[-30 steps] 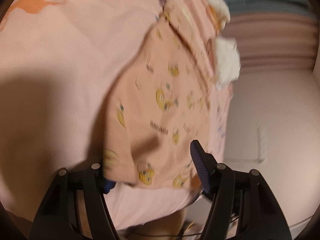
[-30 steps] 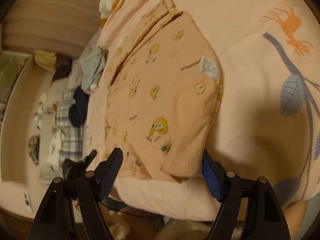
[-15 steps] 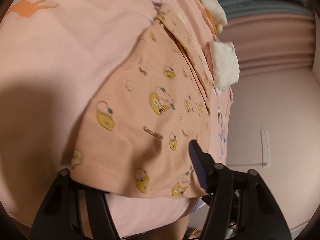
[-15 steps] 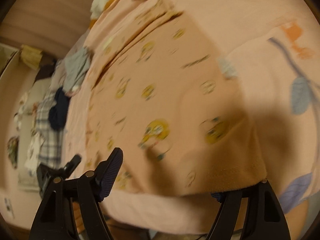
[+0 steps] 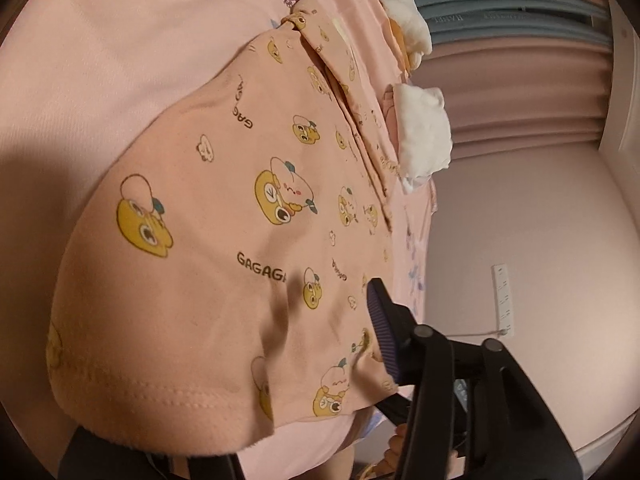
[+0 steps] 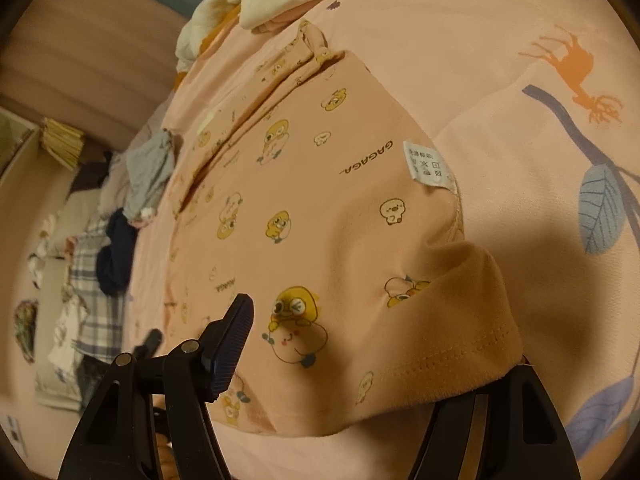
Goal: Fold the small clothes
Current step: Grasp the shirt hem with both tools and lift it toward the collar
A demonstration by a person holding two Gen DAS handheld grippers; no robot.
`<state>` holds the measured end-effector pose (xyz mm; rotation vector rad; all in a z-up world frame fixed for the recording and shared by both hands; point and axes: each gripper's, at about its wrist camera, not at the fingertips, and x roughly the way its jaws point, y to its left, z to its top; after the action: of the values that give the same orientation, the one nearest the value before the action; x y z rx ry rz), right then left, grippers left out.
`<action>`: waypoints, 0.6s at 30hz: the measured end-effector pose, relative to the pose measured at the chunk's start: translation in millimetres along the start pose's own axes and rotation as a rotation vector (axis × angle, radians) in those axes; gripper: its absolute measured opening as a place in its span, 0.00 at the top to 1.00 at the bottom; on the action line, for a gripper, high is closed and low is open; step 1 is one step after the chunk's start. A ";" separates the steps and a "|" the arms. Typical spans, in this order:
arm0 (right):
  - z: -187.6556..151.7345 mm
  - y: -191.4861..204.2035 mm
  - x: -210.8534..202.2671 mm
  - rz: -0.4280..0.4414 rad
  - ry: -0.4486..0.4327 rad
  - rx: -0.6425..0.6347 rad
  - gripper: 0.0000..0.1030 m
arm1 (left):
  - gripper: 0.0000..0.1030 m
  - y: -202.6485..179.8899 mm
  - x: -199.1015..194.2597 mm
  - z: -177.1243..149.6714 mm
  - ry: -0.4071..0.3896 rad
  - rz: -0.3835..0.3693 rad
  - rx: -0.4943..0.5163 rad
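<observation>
A peach garment printed with yellow cartoon faces lies spread on the pink bedsheet. My left gripper straddles its near hem. Its jaws are closing, with the right finger standing above the cloth and the left finger hidden under the hem. In the right wrist view the same garment shows a white care label. My right gripper is at the near hem too, jaws closing. Its left finger is bare, and the lifted hem corner covers the right one.
White folded clothes lie at the bed's far end, near the curtain. Beside the bed, a grey garment, a navy one and a plaid one are piled. The bedsheet carries deer and leaf prints.
Both grippers have come in closer on the near hem. The cloth, earlier lying between the fingers, now drapes over the left gripper's left finger and the right gripper's right finger.
</observation>
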<state>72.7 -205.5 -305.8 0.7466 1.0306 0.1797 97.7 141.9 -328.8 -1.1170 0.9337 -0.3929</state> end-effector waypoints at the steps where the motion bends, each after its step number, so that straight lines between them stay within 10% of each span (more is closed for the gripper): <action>1: 0.7 -0.8 0.1 0.009 -0.001 0.005 0.35 | 0.70 5.0 0.0 1.3 -0.003 0.004 -0.021; 4: 2.7 -3.5 0.9 -0.010 -0.022 0.003 0.53 | 0.96 13.1 3.9 2.8 0.012 0.064 -0.010; 10: 3.0 -6.1 3.7 -0.094 -0.068 -0.034 0.94 | 0.94 8.4 5.6 0.7 0.003 0.126 0.047; 18: -0.3 -2.5 4.9 -0.141 -0.100 -0.109 0.97 | 0.94 -11.7 20.4 -9.4 -0.049 0.284 0.204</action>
<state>74.5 -205.0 -311.0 0.5765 0.9668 0.0755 103.9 117.3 -328.5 -0.7915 0.9701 -0.2213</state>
